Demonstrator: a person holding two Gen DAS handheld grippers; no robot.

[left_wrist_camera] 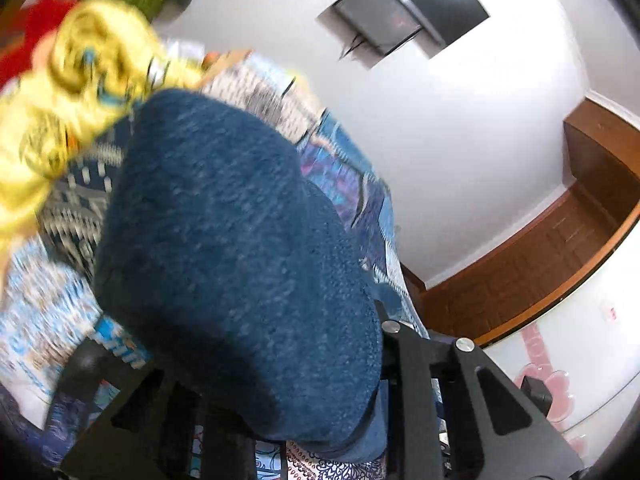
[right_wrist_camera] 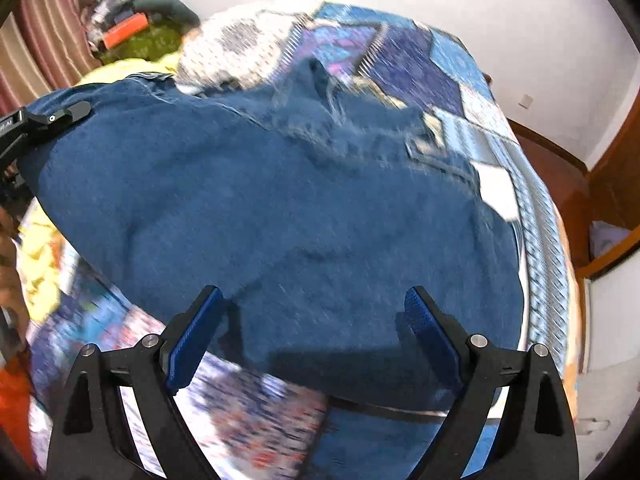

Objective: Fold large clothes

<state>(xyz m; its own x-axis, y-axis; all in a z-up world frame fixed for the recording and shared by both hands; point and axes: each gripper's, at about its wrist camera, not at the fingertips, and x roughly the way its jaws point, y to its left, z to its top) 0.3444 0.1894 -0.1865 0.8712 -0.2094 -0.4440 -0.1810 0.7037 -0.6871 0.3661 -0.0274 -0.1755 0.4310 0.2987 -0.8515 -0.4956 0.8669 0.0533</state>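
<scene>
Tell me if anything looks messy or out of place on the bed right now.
Yes. The blue denim garment lies rumpled, not flat, on the patterned bedspread, with one end draped over the left gripper, hiding its jaws. A yellow cloth sits bunched beside it. Nothing looks torn or spilled.

The right tongs (right_wrist_camera: 316,336) stand wide apart, with open room between them above the spread dark blue denim garment (right_wrist_camera: 280,208). A yellow patterned cloth (right_wrist_camera: 40,264) crowds the left side of the patchwork-covered bed (right_wrist_camera: 460,64). In the left wrist view, a lifted fold of denim (left_wrist_camera: 236,264) blocks nearly everything ahead of the left tongs (left_wrist_camera: 280,420).
</scene>
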